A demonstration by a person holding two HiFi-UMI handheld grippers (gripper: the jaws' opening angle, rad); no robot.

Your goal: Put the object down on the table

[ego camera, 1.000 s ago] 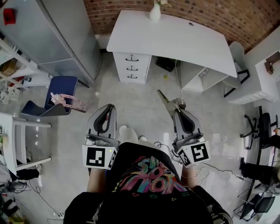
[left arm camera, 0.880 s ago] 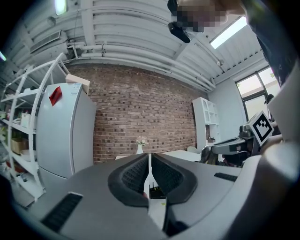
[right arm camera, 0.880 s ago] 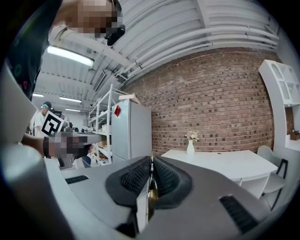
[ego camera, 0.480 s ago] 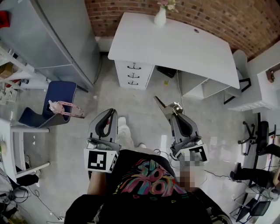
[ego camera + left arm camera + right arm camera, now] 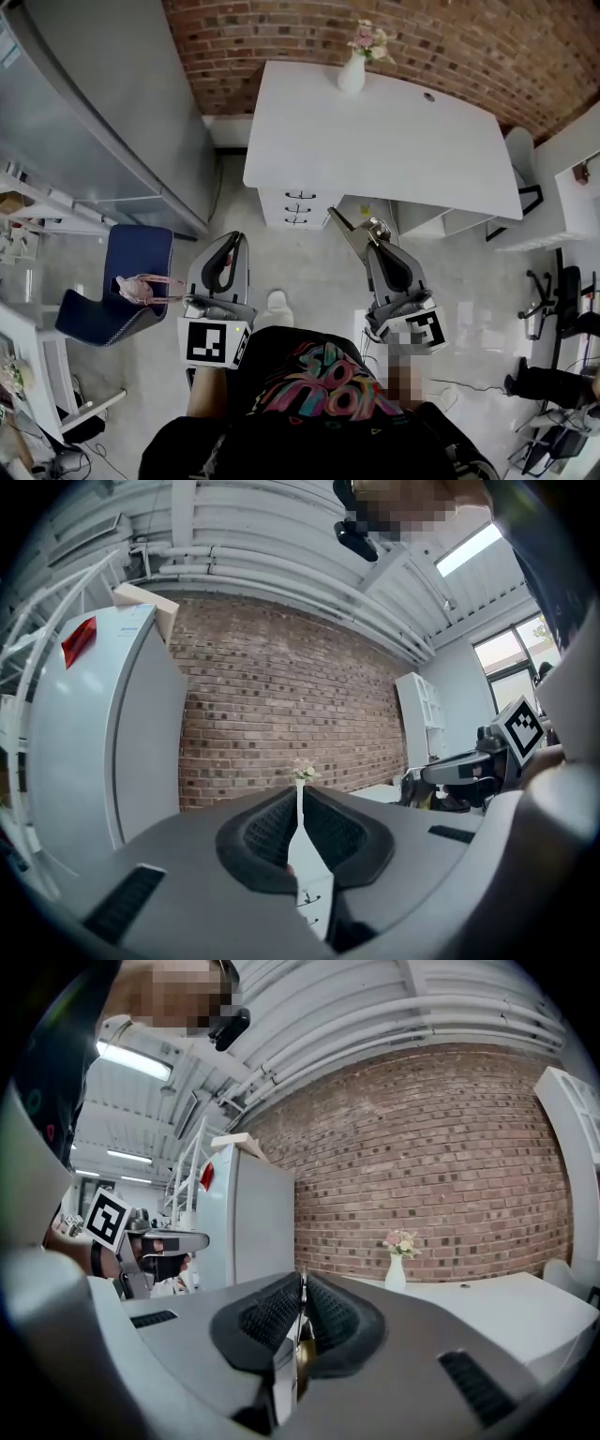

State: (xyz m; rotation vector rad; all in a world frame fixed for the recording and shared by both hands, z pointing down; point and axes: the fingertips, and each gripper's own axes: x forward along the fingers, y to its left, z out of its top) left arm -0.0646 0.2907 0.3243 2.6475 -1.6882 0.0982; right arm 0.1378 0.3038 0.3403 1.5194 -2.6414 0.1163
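Note:
The white table [image 5: 394,131] stands against the brick wall, ahead of both grippers, with a white vase of flowers [image 5: 352,73] at its far edge. My right gripper [image 5: 373,234] is shut on a thin, flat, pointed metal object [image 5: 343,225] that sticks out ahead and to the left, over the floor just short of the table's front edge. In the right gripper view a brass-coloured part of the object [image 5: 302,1358] shows between the shut jaws of the right gripper [image 5: 302,1283]. My left gripper [image 5: 232,246] is shut and holds nothing; in the left gripper view the left gripper [image 5: 300,803] shows only a sliver of table between its jaws.
A drawer unit [image 5: 300,208] sits under the table's left part. A tall grey cabinet [image 5: 103,103] fills the left side. A blue chair [image 5: 131,281] with a pink item is at the left. White shelving and office chairs [image 5: 562,291] stand at the right.
The person has walked toward the table, which is now nearer and larger in the head view. Both grippers keep their pose; the right one still holds the metal object.

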